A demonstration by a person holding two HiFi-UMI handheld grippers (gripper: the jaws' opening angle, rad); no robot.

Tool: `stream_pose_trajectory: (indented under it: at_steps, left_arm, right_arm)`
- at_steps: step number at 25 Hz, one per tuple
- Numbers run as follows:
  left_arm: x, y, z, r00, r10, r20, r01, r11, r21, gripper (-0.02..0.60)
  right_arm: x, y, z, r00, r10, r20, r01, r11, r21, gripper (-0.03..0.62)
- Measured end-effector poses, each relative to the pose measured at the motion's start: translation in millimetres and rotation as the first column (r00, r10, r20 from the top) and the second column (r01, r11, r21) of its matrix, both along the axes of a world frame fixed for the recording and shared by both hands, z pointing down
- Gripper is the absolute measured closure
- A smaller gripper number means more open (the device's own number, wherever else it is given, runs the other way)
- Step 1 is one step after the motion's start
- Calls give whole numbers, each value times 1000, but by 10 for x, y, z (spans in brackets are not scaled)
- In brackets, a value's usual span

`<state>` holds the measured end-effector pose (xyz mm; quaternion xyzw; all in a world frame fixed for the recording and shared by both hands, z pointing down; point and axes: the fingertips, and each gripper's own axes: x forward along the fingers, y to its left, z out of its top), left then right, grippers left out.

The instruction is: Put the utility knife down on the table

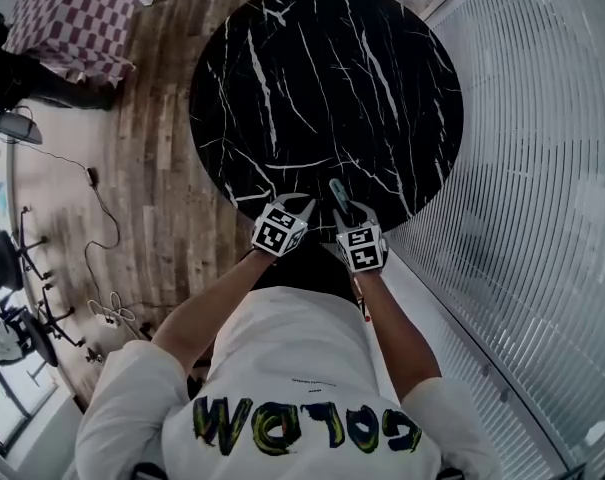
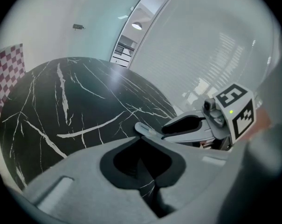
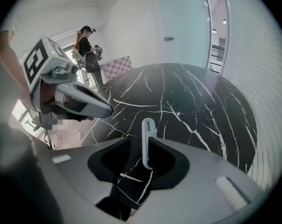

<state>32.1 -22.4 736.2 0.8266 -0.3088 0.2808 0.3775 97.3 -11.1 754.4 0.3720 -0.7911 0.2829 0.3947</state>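
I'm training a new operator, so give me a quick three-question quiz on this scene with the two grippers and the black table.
1. Fill in: the utility knife stands between the jaws of the ___ gripper.
2. The black marble table is: A round, B square, C triangular.
3. True or false: the left gripper has nothing between its jaws.
Key: 1 right gripper; 2 A; 3 true.

- The utility knife (image 3: 148, 141) is a slim, pale grey bar with a rounded, slotted end.
- It is at the near edge of the black marbled table (image 1: 322, 78), its rounded end pointing toward the table's middle.
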Motion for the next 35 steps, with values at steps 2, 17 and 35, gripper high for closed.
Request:
stream_pose_trajectory:
  at_steps: [2, 17, 35]
  left_arm:
    - [-11, 5, -74, 1000, -4, -6, 4, 1000, 11, 581]
    - [38, -25, -1187, 987, -29, -155, 56, 983, 172, 581]
    - [108, -105, -2769, 926, 71, -370, 98, 903, 418, 581]
  right_arm:
    - [-2, 8, -70, 1000, 4, 7, -4, 1000, 15, 471]
    - [-152, -86, -1435, 980, 40, 195, -90, 963, 253, 510]
    - [-303, -165, -2970, 907, -40, 419, -167, 880, 445, 591]
